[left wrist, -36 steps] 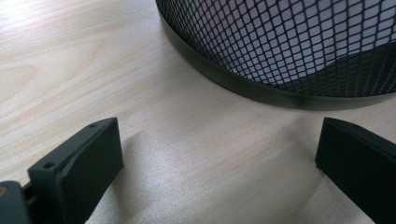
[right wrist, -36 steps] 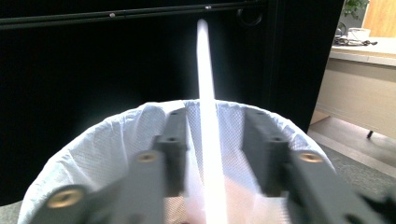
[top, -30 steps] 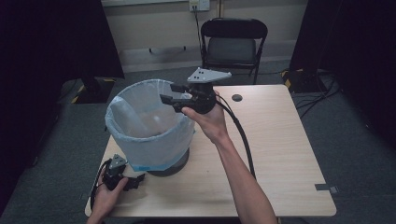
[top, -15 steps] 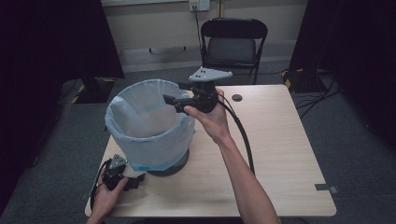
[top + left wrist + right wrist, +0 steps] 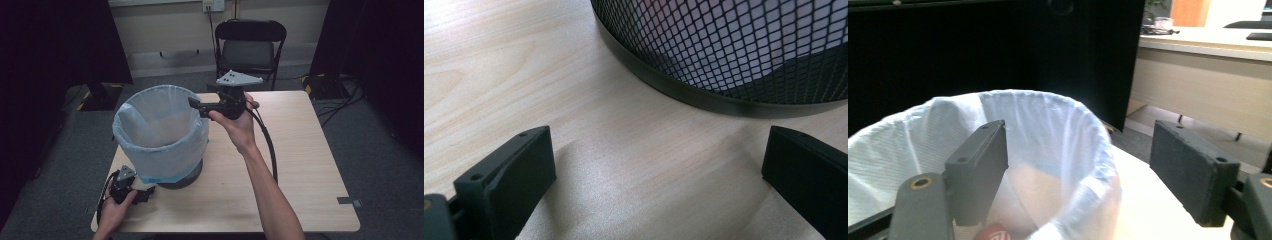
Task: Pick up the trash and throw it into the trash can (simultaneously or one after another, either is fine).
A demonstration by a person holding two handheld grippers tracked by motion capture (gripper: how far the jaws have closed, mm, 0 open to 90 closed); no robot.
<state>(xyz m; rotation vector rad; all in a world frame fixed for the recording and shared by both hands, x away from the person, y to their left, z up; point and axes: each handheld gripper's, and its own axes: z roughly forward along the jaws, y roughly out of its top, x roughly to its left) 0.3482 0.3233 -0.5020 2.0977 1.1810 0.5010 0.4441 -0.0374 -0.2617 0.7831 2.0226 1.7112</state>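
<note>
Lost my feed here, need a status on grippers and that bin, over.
Right gripper open, empty, held at the rim of the lined mesh bin. Left gripper open, low on the table beside the bin's base. Nothing blocking.

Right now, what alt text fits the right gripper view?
The open right gripper points at a wastebasket's rim, lined with a pale blue bin bag; one jaw stands over the opening, the other outside. A small red object lies inside, and a pale desk stands behind.
</note>
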